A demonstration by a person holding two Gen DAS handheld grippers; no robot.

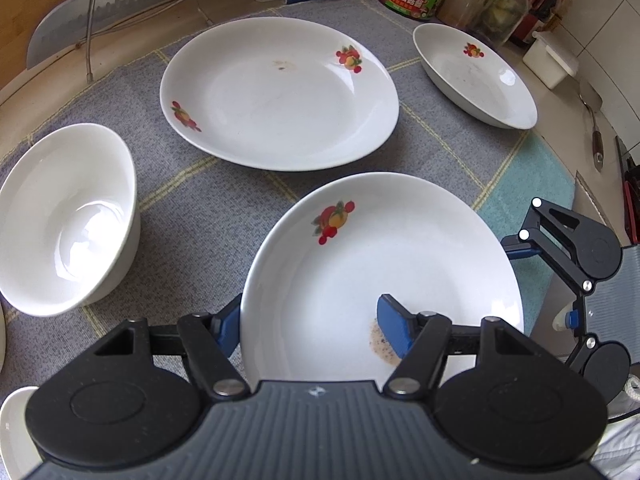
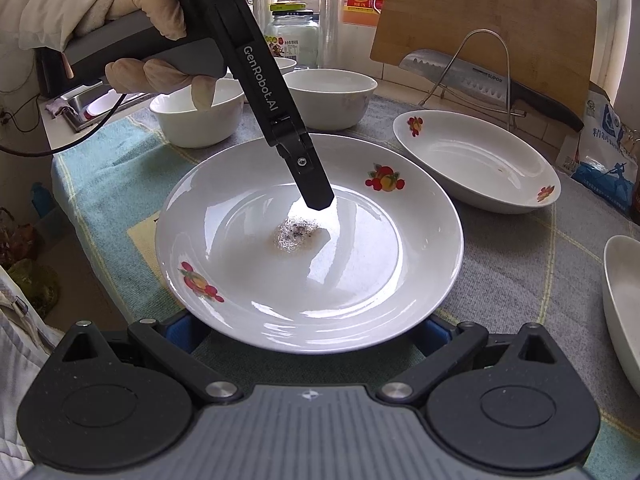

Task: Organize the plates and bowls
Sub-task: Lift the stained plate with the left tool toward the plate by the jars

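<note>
Gripping the near plate (image 1: 384, 264) by its rim, the left gripper (image 1: 312, 324) has one pad inside, one outside. Plate rests on the grey cloth (image 1: 208, 216). Right gripper (image 2: 308, 332): fingertips hidden beneath the plate's edge, state undetermined.

The left gripper (image 1: 310, 330) points steeply downward, its blue fingers (image 1: 394, 330) straddling a plate's rim (image 1: 256, 280), one inside and one outside (whether the pads press on it cannot be told). A gloved hand (image 2: 152, 32) grasps its handle. The right gripper (image 2: 308, 330) stands wide open, tilted downward.
</note>
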